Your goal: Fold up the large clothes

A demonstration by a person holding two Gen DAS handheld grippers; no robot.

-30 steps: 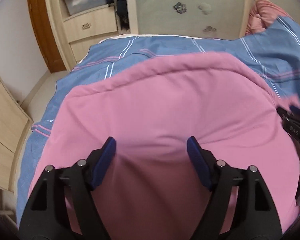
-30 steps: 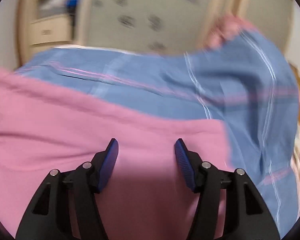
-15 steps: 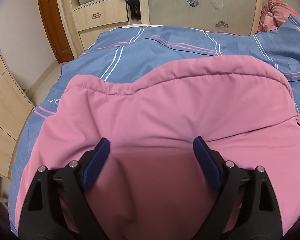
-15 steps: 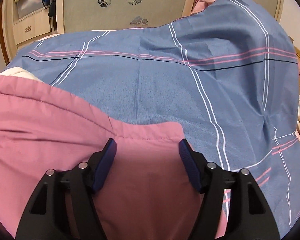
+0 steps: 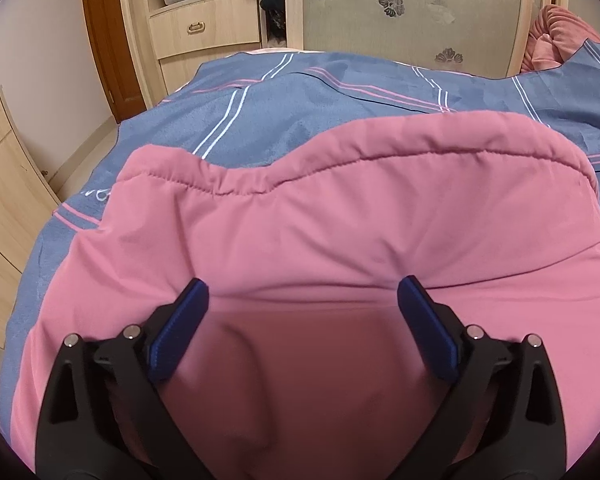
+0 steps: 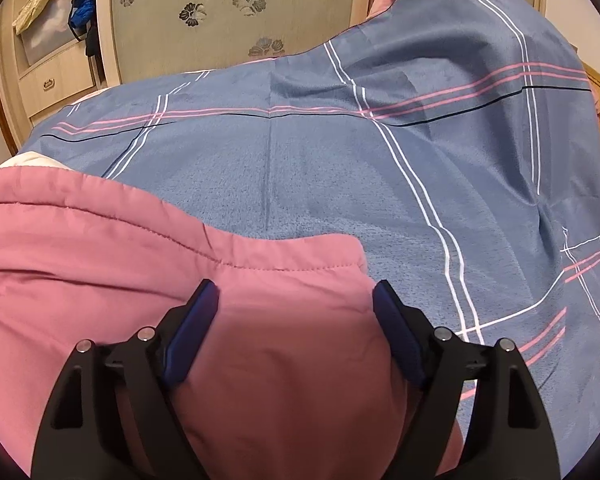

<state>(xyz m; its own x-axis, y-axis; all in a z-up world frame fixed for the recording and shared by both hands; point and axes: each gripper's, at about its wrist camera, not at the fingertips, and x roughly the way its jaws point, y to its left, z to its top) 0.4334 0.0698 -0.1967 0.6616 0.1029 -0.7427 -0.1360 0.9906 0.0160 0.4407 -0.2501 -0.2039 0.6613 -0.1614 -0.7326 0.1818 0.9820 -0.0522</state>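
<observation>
A large pink padded garment [image 5: 340, 216] lies folded on a blue plaid bedspread [image 5: 284, 112]. Its stitched edge runs across the far side in the left wrist view. My left gripper [image 5: 302, 292] is open, with its blue pads wide apart just above the pink fabric, holding nothing. In the right wrist view the garment [image 6: 100, 264] fills the lower left, and its right corner ends near the bedspread [image 6: 380, 168]. My right gripper [image 6: 296, 292] is open over that corner, empty.
A wooden wardrobe with drawers [image 5: 204, 32] and a frosted flowered door [image 5: 412, 16] stand beyond the bed. A wooden dresser [image 5: 4, 184] is at the left. A pink blanket heap [image 5: 556, 36] lies at the bed's far right.
Both grippers have drawn back and risen slightly from the pink garment, and the left has opened wider. The garment lies still on the bed.
</observation>
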